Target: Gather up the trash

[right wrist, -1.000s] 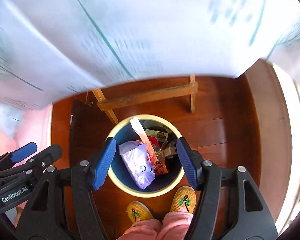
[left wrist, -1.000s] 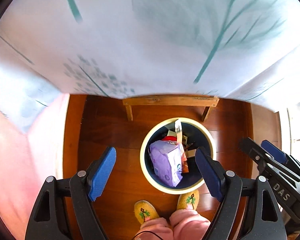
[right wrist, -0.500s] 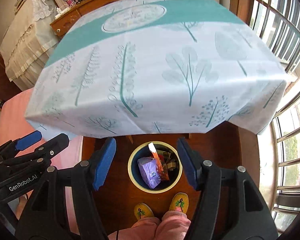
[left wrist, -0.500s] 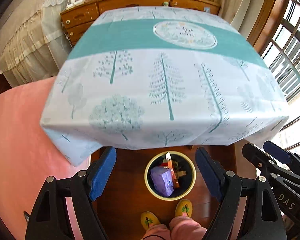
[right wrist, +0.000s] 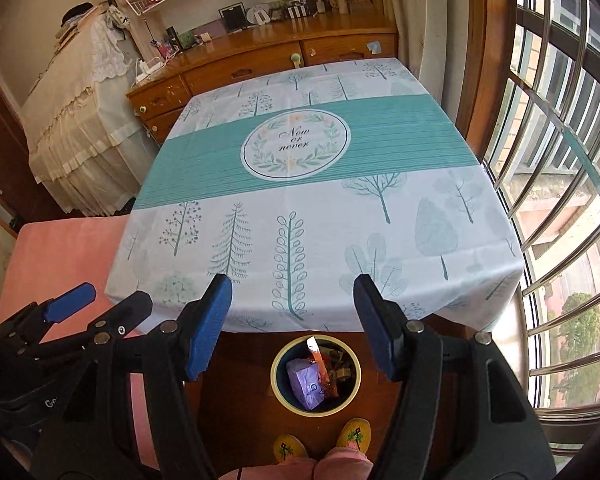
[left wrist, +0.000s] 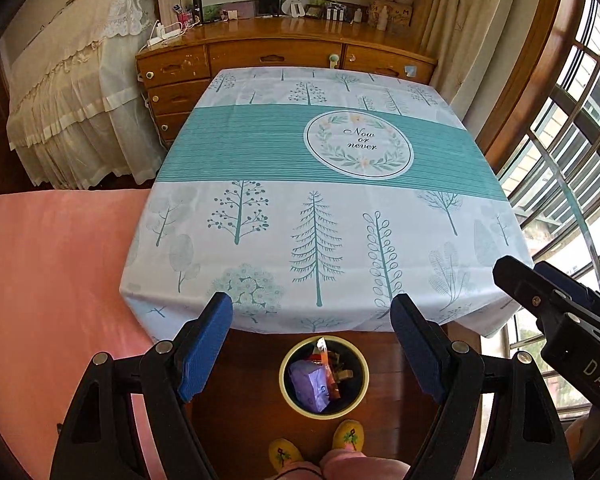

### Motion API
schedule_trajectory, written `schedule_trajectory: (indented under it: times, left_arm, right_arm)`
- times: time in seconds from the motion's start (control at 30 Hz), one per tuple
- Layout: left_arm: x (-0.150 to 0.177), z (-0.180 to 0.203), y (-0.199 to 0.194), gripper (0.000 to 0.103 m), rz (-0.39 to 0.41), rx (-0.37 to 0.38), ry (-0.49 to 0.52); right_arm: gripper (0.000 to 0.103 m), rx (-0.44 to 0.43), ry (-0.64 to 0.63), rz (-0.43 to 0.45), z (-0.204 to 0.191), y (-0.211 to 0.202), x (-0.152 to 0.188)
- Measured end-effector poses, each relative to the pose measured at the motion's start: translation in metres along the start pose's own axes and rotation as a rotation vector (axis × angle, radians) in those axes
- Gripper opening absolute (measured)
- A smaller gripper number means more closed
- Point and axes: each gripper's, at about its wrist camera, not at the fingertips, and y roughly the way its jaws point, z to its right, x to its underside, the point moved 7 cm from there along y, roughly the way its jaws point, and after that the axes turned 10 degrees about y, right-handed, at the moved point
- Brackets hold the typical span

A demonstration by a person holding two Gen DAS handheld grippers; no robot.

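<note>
1. Sunlight from the big window falls on a table [left wrist: 259, 152] with a blue and white tree cloth. Nothing lies on the cloth. A wooden dresser [left wrist: 275, 56] stands behind it and a pink bed [left wrist: 51, 264] is beside it.

2. On the brown wood floor [left wrist: 239, 420], just in front of the table's near edge, stands a round trash bin [left wrist: 289, 364] with a pale rim. Two yellow slippers [left wrist: 350, 436] stand right beside it.

3. The trash is inside the bin. A purple packet [left wrist: 312, 384] leans against the inside, tilted. An orange wrapper [left wrist: 324, 356] stands almost straight up, with its long way running up and down and its top poking out toward the table. Some brown scraps lie next to them.

4. The left gripper [left wrist: 312, 340] is spread wide with nothing in it. The right gripper [right wrist: 291, 320] is spread too and holds nothing. Both hang high above the bin and point down at it.

5. I think the job looks close to done, because I see no trash outside the bin.

6. A good next step is to look slowly over the table, the floor and the bed for any bits left. Keep both tongs spread and clear of the cloth so it does not get pulled.
</note>
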Motion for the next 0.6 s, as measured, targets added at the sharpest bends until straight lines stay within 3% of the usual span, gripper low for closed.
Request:
schedule_trajectory:
  times: [0.6]
  left_arm:
    - [-0.009, 0.007, 0.002, 0.083, 0.001, -0.044, -0.006]
  right_arm:
    - [0.061, -0.012, -0.047, 0.006, -0.006, -0.002, -0.013]
